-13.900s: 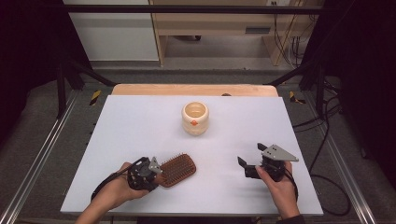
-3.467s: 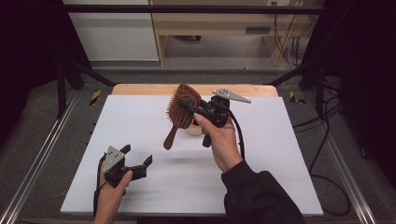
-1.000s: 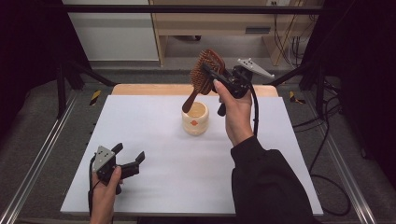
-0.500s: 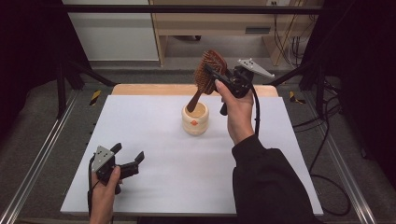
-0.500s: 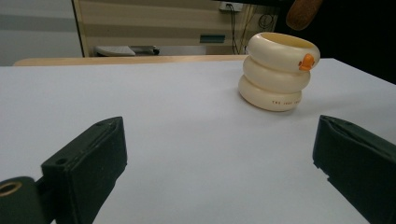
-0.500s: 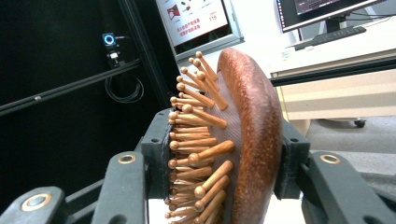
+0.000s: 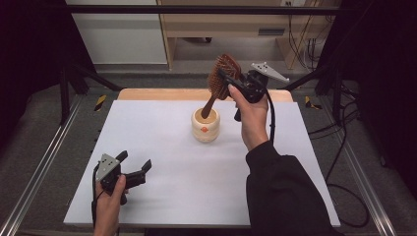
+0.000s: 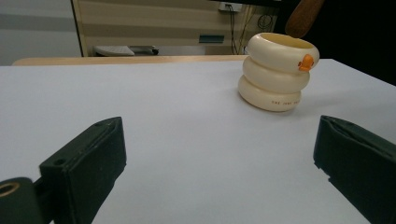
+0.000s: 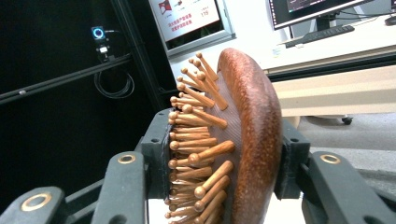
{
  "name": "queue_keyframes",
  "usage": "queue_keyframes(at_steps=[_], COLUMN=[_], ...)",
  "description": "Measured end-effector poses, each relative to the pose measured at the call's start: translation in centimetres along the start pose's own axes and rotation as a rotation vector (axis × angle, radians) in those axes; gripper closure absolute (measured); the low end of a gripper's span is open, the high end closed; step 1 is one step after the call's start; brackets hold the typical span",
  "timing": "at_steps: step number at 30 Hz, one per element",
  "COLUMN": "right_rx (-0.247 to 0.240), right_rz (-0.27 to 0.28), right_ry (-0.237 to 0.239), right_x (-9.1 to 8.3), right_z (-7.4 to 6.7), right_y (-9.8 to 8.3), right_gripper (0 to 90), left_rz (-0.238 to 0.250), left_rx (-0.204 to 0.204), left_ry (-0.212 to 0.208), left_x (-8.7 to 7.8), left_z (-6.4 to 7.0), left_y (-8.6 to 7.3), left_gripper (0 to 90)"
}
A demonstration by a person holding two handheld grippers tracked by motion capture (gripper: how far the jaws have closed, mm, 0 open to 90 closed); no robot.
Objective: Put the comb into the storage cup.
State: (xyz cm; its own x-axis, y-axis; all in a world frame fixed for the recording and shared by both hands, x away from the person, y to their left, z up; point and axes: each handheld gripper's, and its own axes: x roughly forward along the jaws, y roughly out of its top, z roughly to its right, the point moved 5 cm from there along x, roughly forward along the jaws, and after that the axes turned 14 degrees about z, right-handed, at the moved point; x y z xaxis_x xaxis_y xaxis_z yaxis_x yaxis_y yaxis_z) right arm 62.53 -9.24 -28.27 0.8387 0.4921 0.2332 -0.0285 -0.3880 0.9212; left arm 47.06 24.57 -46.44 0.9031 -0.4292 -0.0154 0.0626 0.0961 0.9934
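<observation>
My right gripper [image 7: 227, 77] is shut on the head of a brown wooden hairbrush [image 7: 222, 76], held high over the back of the table. The brush hangs slanted, its handle end dipping into the mouth of a cream ringed cup [image 7: 205, 125] with a small orange mark. In the right gripper view the hairbrush [image 9: 233, 144] stands upright between the jaws, pins facing left. My left gripper [image 7: 134, 165] rests open near the front left of the table, nothing between its jaws. In the left gripper view the cup [image 8: 276, 70] stands ahead to the right, the brush handle [image 8: 303, 16] above it.
A white sheet covers the table [image 7: 147, 128], with a wooden strip [image 7: 147, 93] along its far edge. Metal rails [image 7: 44, 162] run along both sides. Cables [image 7: 344, 128] trail on the floor at the right.
The right hand has lowered the brush a little, so the handle end now sits in the cup's mouth. The left gripper has stayed put.
</observation>
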Motion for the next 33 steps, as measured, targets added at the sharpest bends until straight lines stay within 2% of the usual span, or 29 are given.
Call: queue_keyframes(at_steps=[13, 19, 25, 33], right_rx=[-0.009, -0.015, -0.018, -0.021], right_rz=[-0.016, -0.032, -0.040, -0.063], right_ry=[-0.017, -0.023, -0.026, -0.030], right_x=[-0.1, -0.1, -0.1, 0.1], right_z=[0.5, 1.0, 1.2, 1.4], right_y=[-0.5, -1.1, -1.8, -3.0], right_gripper=[50.7, 50.6, 50.4, 50.4], left_rz=[0.007, 0.007, -0.001, 0.002], left_rx=[-0.006, -0.008, 0.019, 0.010], left_ry=[-0.011, -0.009, -0.015, -0.011], left_x=[0.0, -0.1, 0.0, -0.1], left_z=[0.2, 0.1, 0.4, 0.1], left_y=[0.1, 0.1, 0.1, 0.2], left_gripper=[3.2, 3.2, 3.2, 3.1])
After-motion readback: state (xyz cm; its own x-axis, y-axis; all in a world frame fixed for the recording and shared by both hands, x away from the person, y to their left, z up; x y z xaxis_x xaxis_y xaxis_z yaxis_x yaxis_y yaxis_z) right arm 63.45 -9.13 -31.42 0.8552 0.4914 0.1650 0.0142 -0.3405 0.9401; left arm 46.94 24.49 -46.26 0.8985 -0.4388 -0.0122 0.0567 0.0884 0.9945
